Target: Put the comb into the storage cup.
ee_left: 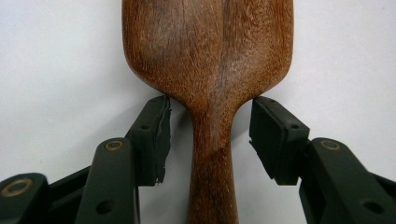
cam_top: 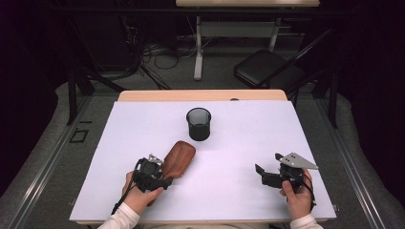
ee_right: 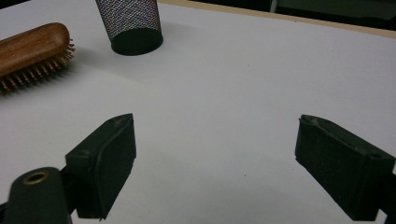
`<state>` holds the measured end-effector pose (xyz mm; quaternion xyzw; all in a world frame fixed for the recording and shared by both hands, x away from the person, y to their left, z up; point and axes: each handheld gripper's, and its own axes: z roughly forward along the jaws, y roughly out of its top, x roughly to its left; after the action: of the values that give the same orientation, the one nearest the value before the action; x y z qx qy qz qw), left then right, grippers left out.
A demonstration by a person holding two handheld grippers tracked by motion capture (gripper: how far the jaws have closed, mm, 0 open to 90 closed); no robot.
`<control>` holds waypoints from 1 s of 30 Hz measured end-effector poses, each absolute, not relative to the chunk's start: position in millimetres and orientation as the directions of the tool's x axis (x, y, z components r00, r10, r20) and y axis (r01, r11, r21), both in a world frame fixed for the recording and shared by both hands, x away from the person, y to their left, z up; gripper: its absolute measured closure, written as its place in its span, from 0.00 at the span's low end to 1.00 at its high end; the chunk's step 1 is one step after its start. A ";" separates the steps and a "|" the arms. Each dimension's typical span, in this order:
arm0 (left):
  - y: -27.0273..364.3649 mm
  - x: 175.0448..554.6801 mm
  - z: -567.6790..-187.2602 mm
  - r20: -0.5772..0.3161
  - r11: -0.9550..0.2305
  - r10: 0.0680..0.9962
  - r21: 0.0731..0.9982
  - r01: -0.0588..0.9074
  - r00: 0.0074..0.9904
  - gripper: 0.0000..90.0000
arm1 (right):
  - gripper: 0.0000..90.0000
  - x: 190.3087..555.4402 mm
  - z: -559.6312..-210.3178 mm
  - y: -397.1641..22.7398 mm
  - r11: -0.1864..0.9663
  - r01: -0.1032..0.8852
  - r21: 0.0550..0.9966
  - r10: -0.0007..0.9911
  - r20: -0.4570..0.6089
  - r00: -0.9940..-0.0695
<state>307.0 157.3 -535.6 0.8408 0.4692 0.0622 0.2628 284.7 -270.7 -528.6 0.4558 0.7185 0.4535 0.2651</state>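
Straddling the wooden hairbrush [ee_left: 210, 65] handle, the left gripper [ee_left: 210, 135] is held half-open, pads not touching; beyond it, the mesh cup [cam_top: 198, 123] is seen empty; the right gripper [ee_right: 217, 163] is spread wide, holding nothing.

High view looks down over the table [cam_top: 239, 143]; claw views sit low, sharing the hairbrush [ee_left: 208, 56]

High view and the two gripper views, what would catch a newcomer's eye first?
Probably the wooden hairbrush, lying bristles down at the near left of the white table, its handle between the left gripper's fingers, which have not closed on it. Next, the black mesh cup standing upright beyond it, near the middle. The right gripper hovers open at the near right.
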 end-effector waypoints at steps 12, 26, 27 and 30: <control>152.5 308.4 -538.7 -0.111 -0.453 0.815 0.491 0.744 0.569 0.59 | 0.14 284.8 -528.8 -270.7 0.176 0.416 0.892 0.894 0.032 -0.447; 150.4 308.2 -540.1 -0.079 -0.467 0.817 0.491 0.735 0.571 0.65 | 0.14 285.3 -529.5 -270.1 0.179 0.412 0.894 0.892 0.029 -0.451; 150.1 307.8 -540.4 -0.075 -0.467 0.818 0.494 0.733 0.571 0.66 | 0.14 285.4 -529.6 -270.1 0.178 0.411 0.894 0.893 0.029 -0.450; 150.2 307.7 -540.4 -0.069 -0.469 0.818 0.495 0.732 0.571 0.68 | 0.14 285.4 -529.6 -270.1 0.178 0.412 0.894 0.892 0.029 -0.450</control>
<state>307.7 150.2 -540.4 0.8523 0.4545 0.0891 0.2429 285.4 -270.1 -529.6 0.4526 0.7205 0.4539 0.2647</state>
